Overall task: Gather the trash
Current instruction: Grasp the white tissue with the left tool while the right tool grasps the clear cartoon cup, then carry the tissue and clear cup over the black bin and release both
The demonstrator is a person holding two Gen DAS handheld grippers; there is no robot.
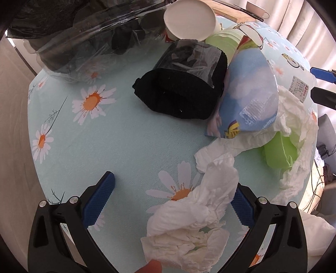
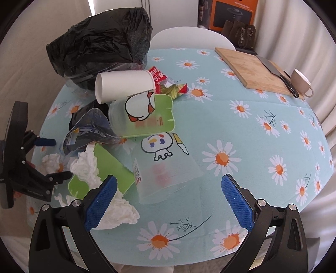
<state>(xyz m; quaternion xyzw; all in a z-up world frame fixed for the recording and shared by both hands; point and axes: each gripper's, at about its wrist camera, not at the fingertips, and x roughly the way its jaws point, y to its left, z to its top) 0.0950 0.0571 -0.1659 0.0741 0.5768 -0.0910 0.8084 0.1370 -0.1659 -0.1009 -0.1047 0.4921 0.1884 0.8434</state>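
Observation:
My left gripper (image 1: 174, 199) is open, with a crumpled white tissue (image 1: 195, 218) lying between its fingers on the daisy tablecloth (image 1: 105, 147). Beyond it lie a blue snack wrapper (image 1: 250, 96), a black cloth (image 1: 180, 92), a green lid (image 1: 281, 151) and a tipped white paper cup (image 1: 189, 19). My right gripper (image 2: 168, 199) is open above the table, just in front of a clear plastic cup (image 2: 166, 168) lying on its side. A black trash bag (image 2: 98, 48) stands at the far left. The paper cup (image 2: 124, 86), a second printed cup (image 2: 142, 113) and tissues (image 2: 88, 166) pile up left of it.
A wooden cutting board (image 2: 254, 69) with a cleaver (image 2: 277, 73) and a beige mug (image 2: 300, 82) sit at the far right. A white chair (image 2: 189, 40) stands behind the table. The left gripper shows at the left edge of the right wrist view (image 2: 42, 157).

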